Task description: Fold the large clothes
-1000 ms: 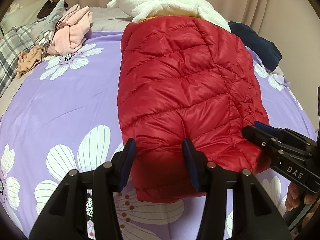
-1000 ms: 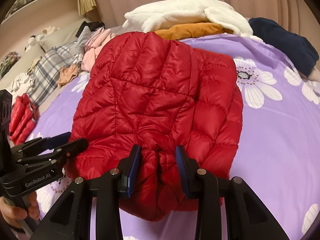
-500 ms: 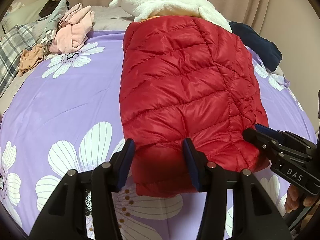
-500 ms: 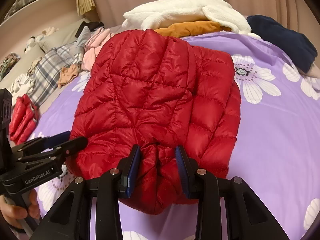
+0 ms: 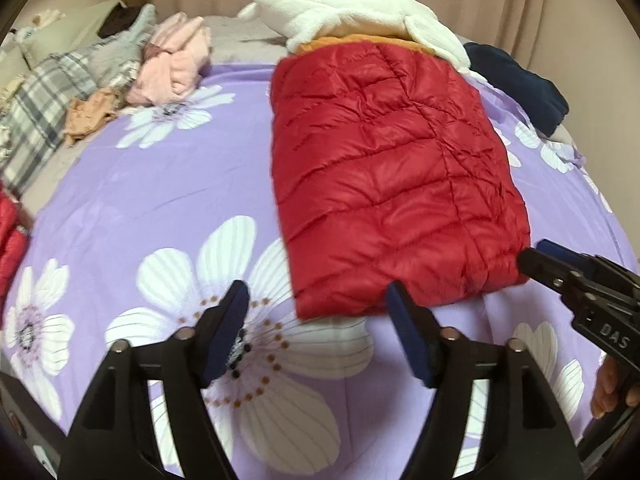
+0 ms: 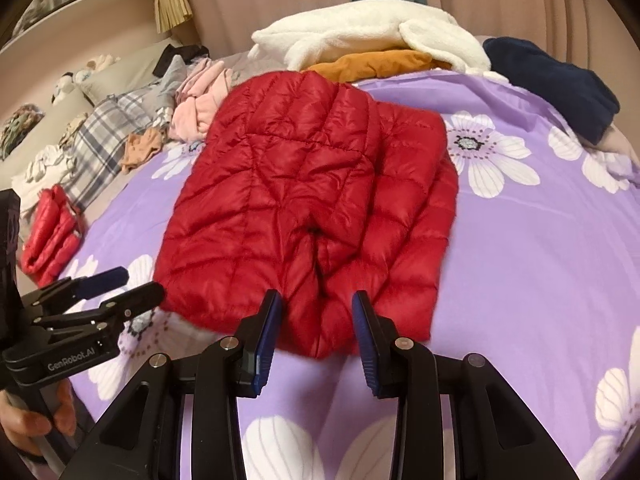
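A red quilted puffer jacket lies folded into a long slab on the purple flowered bedspread; it also shows in the right wrist view. My left gripper is open and empty, just short of the jacket's near edge. My right gripper is open, its fingers on either side of the jacket's near hem without pinching it. The right gripper also shows at the right of the left wrist view, and the left gripper at the left of the right wrist view.
A white fleece over an orange garment lies behind the jacket. A navy garment lies at the far right. Pink clothes, plaid fabric and another red padded piece lie at the left.
Both grippers have opened and let go of the jacket's near edge, then drawn back toward me. The jacket has settled flat on the bedspread.
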Available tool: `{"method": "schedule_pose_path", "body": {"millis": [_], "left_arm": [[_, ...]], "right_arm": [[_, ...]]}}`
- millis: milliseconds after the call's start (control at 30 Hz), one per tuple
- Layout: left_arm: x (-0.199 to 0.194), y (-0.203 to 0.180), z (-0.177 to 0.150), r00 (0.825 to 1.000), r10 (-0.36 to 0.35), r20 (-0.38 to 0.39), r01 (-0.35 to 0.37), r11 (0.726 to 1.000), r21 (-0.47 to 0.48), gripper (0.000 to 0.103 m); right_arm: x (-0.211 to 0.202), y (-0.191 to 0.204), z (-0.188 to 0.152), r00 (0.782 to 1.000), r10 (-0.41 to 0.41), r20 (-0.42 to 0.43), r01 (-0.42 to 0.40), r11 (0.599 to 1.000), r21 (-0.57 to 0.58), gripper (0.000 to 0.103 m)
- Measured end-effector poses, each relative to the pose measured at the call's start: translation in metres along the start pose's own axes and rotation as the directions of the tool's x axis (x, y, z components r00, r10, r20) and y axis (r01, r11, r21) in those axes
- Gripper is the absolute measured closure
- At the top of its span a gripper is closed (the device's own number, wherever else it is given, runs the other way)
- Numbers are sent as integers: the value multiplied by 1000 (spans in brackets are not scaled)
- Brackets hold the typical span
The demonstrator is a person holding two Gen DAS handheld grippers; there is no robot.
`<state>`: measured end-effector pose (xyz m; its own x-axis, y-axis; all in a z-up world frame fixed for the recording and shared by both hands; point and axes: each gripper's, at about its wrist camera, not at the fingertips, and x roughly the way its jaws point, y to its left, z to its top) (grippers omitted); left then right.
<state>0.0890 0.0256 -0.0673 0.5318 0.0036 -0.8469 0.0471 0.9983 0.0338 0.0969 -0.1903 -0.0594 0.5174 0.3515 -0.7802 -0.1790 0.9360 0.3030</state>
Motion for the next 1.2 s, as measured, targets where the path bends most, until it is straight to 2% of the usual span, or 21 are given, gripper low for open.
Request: {"method": "schedule_pose_path", "body": {"millis": [33, 133, 167, 200, 333, 433, 533, 600, 733, 833, 1200], "left_arm": [[-5, 0, -1, 1000, 16, 11, -16, 1000, 1, 21], [-25, -2, -4, 998, 40, 44, -41, 999, 17, 8], [-29, -2, -5, 998, 44, 51, -45, 999, 20, 2], [-38, -3, -6, 996, 54, 70, -55, 998, 24, 1], [-56, -2, -7, 992, 86, 98, -88, 996, 22, 1], [-68, 0, -6, 992, 84, 92, -84, 996, -1, 1], [-77, -5, -6, 988, 119, 95, -119, 993, 2, 1], [-84, -8, -6, 986, 138, 96, -139, 990, 2, 1], [-95, -12, -5, 987, 119, 104, -121, 993, 10, 1], [-103, -15, -5, 987, 109, 117, -111, 994, 13, 1], [-113, -22, -3, 984, 116, 137, -119, 993, 13, 0]], "right_arm": [[-5, 1, -1, 1000, -4, 4, 4, 1000, -3, 64], [-21, 3, -5, 999, -23, 26, 23, 1000, -6, 45], [-26, 4, -6, 999, -27, 34, 27, 1000, -5, 41], [-29, 3, -5, 999, -32, 38, 32, 999, -5, 40], [-46, 1, -5, 996, -64, 64, 64, 998, 9, 25], [-55, 2, -5, 995, -71, 72, 70, 997, 15, 21], [-64, 3, -5, 994, -75, 83, 74, 997, 17, 13], [-69, 5, -6, 993, -81, 91, 80, 997, 14, 12], [-78, 10, -5, 990, -99, 104, 99, 995, 5, 12], [-85, 13, -4, 987, -102, 122, 102, 995, 3, 1], [-94, 18, -2, 982, -122, 141, 123, 992, 3, 1]]}}
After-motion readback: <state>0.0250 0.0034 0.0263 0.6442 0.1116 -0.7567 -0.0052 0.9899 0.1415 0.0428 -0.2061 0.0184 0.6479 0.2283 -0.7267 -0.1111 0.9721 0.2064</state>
